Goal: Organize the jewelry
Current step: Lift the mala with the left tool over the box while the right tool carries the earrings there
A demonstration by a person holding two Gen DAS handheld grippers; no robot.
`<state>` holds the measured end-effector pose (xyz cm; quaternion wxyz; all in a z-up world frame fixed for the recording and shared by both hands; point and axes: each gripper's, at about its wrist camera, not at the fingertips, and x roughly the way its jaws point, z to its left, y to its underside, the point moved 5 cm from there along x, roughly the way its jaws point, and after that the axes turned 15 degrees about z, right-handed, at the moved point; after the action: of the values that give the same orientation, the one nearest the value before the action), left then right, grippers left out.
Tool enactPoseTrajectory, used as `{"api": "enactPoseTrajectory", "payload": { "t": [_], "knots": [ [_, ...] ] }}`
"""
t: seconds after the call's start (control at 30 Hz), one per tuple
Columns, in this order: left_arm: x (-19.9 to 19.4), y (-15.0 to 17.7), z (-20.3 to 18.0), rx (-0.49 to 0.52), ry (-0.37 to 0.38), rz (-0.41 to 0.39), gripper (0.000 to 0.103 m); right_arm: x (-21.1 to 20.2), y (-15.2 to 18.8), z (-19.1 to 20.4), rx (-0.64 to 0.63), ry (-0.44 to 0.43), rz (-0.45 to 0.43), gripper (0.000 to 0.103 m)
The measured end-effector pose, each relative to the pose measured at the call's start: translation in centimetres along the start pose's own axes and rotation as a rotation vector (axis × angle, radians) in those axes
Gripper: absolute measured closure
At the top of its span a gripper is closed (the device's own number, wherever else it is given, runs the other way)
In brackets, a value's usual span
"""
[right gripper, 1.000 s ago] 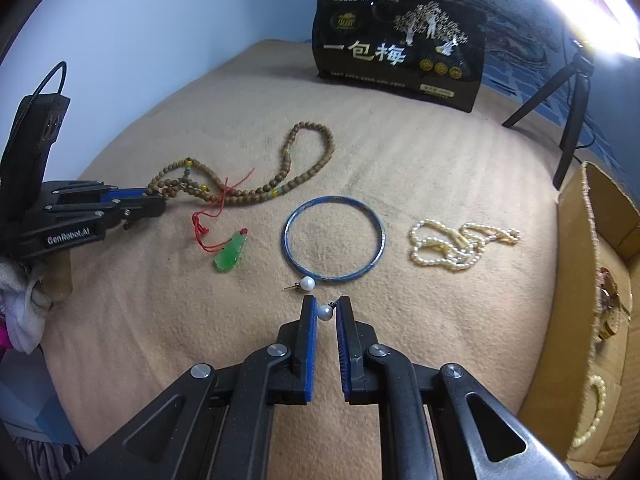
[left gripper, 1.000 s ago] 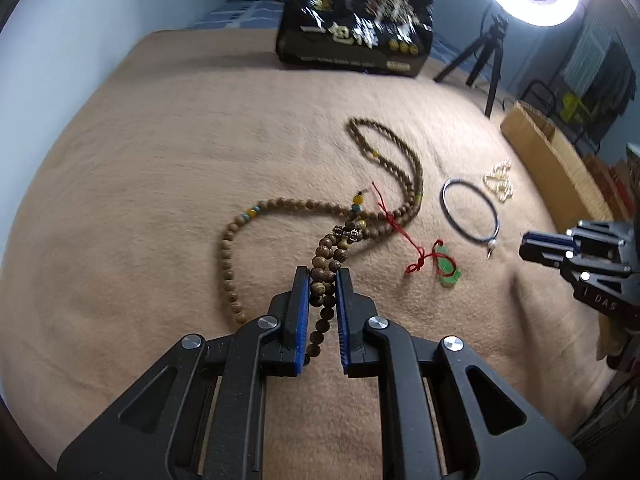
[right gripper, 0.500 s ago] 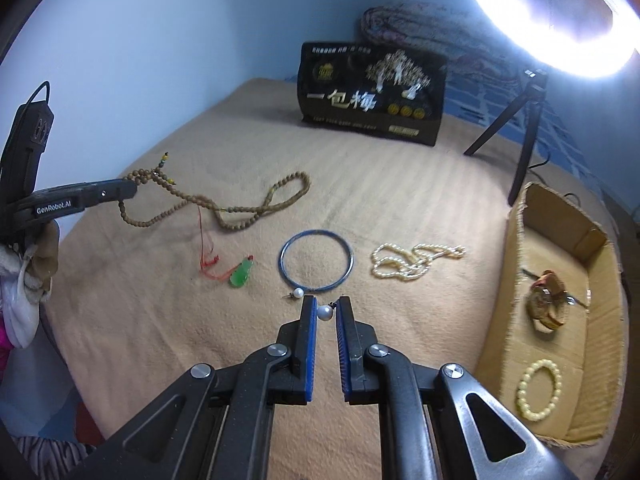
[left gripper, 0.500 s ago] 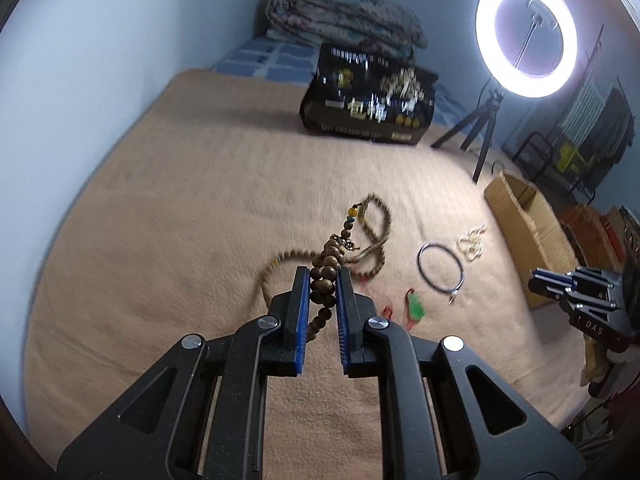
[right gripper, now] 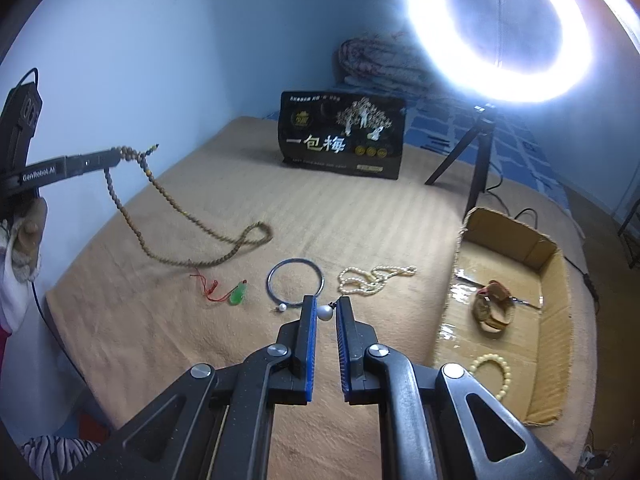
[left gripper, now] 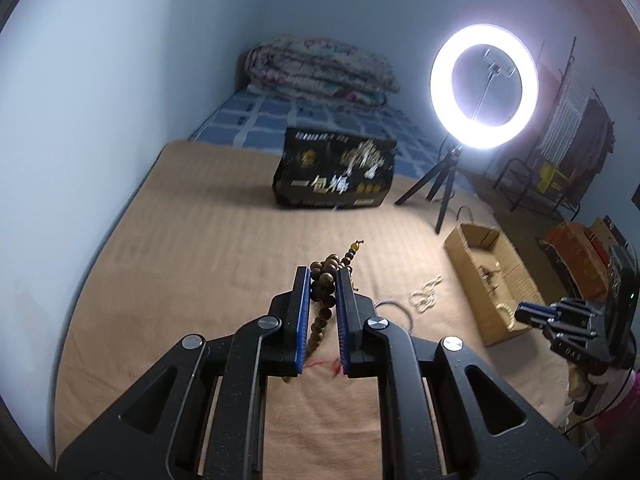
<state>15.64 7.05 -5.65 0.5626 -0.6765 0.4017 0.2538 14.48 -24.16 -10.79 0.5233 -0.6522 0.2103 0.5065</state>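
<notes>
Far left, left gripper [right gripper: 110,159] raised off the bed, clenched on a bunch of the wooden bead necklace [right gripper: 168,220] — strand hanging from the jaws in two lines, far loop trailing on the tan blanket [right gripper: 340,216]. Beneath it, red cord with green pendant [right gripper: 238,294] lying loose on the blanket, cord end close to the beads; whether tangled with them cannot be told. Next along, thin blue bangle [right gripper: 295,282] flat on the blanket, a small pearl stud [right gripper: 282,308] just at its near edge. Centre, right gripper [right gripper: 325,312] nipping a single pearl earring [right gripper: 324,313] at the fingertips, held above the blanket. Beyond, cream pearl strand [right gripper: 374,278] heaped near the box wall. Far right, cardboard box [right gripper: 560,280] open, already holding a brown wooden piece [right gripper: 493,307] and a cream bead bracelet [right gripper: 494,374]. Step in hand, by judgement: both pieces lifted, carry to the box under way. Next move calls for raising the necklace enough that the loop clears the pendant cord — then swinging right over the box rim before letting go.
</notes>
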Motion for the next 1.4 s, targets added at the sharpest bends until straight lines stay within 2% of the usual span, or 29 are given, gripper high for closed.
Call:
{"api": "enactPoseTrajectory", "payload": {
  "t": [0.37, 0.83, 0.97, 1.13, 1.4],
  "knots": [
    [-3.7, -4.1, -5.1, 0.063, 0.038, -0.085, 0.093, -3.7, 0.9, -3.0, 0.059, 0.028, -0.045, 0.096],
    [-5.2, -8.0, -13.5, 0.171, 0.1, -0.143, 0.093, -6.4, 2.5, -7.8, 0.131, 0.079, -0.07, 0.096],
    [-5.3, -8.9, -16.2, 0.206, 0.125, -0.155, 0.093, -6.9, 3.0, -9.3, 0.153, 0.093, -0.073, 0.096],
    [-5.1, -9.9, -19.7, 0.225, 0.196, -0.175, 0.093, -7.1, 3.6, -11.0, 0.176, 0.109, -0.073, 0.096],
    [-2.8, -11.3, -25.2, 0.29, 0.227, -0.164, 0.093, -5.9, 4.9, -14.1, 0.22, 0.117, -0.057, 0.096]
  ]
}}
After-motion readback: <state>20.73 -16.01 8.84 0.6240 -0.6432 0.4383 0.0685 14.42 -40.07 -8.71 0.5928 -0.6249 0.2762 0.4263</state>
